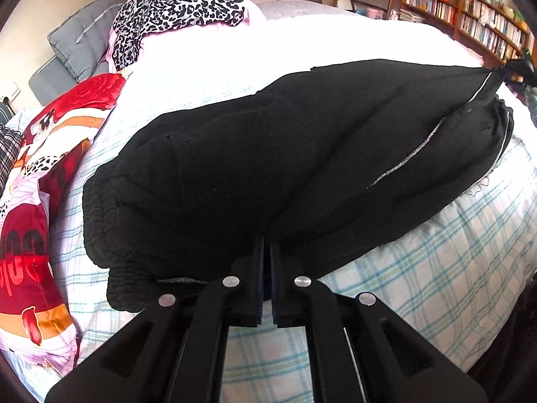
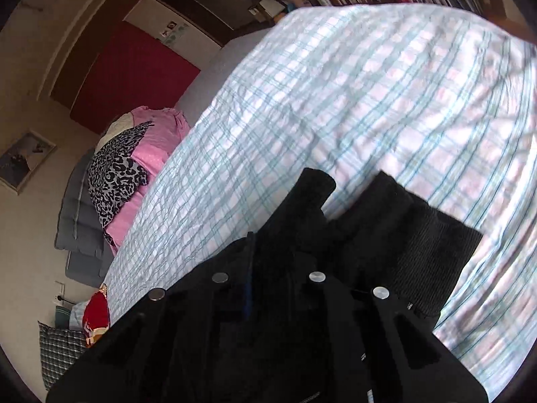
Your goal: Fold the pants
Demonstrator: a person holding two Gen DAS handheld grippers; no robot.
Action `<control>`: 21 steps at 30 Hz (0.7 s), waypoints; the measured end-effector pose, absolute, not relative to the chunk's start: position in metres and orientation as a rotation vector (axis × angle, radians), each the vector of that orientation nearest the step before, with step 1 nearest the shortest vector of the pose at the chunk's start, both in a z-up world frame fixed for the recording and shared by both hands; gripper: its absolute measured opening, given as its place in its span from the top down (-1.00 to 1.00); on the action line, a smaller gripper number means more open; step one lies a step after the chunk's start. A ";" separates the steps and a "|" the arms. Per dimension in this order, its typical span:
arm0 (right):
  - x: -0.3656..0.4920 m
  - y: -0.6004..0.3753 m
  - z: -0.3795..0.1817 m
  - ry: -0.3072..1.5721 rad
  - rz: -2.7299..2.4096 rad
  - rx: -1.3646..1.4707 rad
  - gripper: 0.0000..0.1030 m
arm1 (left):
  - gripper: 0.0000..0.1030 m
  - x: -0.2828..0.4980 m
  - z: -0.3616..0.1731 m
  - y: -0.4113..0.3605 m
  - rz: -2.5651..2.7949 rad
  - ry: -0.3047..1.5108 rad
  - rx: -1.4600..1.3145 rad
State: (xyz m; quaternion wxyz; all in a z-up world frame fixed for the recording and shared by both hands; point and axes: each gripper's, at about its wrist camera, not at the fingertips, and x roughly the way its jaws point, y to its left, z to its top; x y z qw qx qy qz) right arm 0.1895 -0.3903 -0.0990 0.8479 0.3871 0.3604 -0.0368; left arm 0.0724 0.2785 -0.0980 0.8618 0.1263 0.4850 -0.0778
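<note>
Left wrist view: a bed covered by a pale checked sheet [image 1: 436, 262] fills the frame, with a bookshelf [image 1: 463, 6] seen at the upper right, a red panel at the top, a leopard-print cloth [image 1: 178, 10] on pink fabric at the upper left, and a red floral pillow [image 1: 50, 174] along the left edge. No containers are seen. The black pants [image 1: 268, 168] are laid across the middle of the frame, doubled over, with the ribbed waistband bunched at the lower left and a thin silver stripe running toward the upper right, where the fabric is pulled to a point. The left gripper [image 1: 266, 245] is seen at bottom centre with its jaws brought together, clamped on the near edge of the pants. In the right wrist view the same checked sheet is shown blurred, with the wall and a framed picture [image 2: 23, 161] at the left. The right gripper [image 2: 285, 235] is closed on black pants fabric at lower centre, a ribbed cuff hanging at its right.
</note>
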 end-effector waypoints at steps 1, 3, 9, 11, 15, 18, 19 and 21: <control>0.185 -0.388 -0.081 0.714 -0.073 0.747 0.74 | 0.95 0.072 -0.098 0.278 -0.165 1.020 0.268; 0.170 -0.388 -0.057 0.640 -0.063 0.647 0.74 | 0.96 0.069 -0.100 0.279 -0.165 1.026 0.273; 0.129 -0.418 -0.107 0.736 -0.166 0.546 0.63 | 0.95 0.059 -0.107 0.283 -0.166 1.041 0.261; 0.118 -0.428 -0.130 0.767 -0.277 0.510 0.55 | 0.95 0.059 -0.112 0.282 -0.163 1.053 0.281; 0.096 -0.451 -0.144 0.773 -0.373 0.580 0.55 | 0.86 0.051 -0.119 0.271 -0.154 1.052 0.407; 0.090 -0.437 -0.121 0.747 -0.398 0.459 0.55 | 0.80 0.046 -0.117 0.271 -0.157 1.054 0.390; 0.091 -0.427 -0.112 0.734 -0.382 0.413 0.55 | 0.80 0.045 -0.114 0.274 -0.159 1.059 0.359; 0.095 -0.402 -0.097 0.714 -0.319 0.343 0.55 | 0.80 0.045 -0.107 0.278 -0.160 1.057 0.299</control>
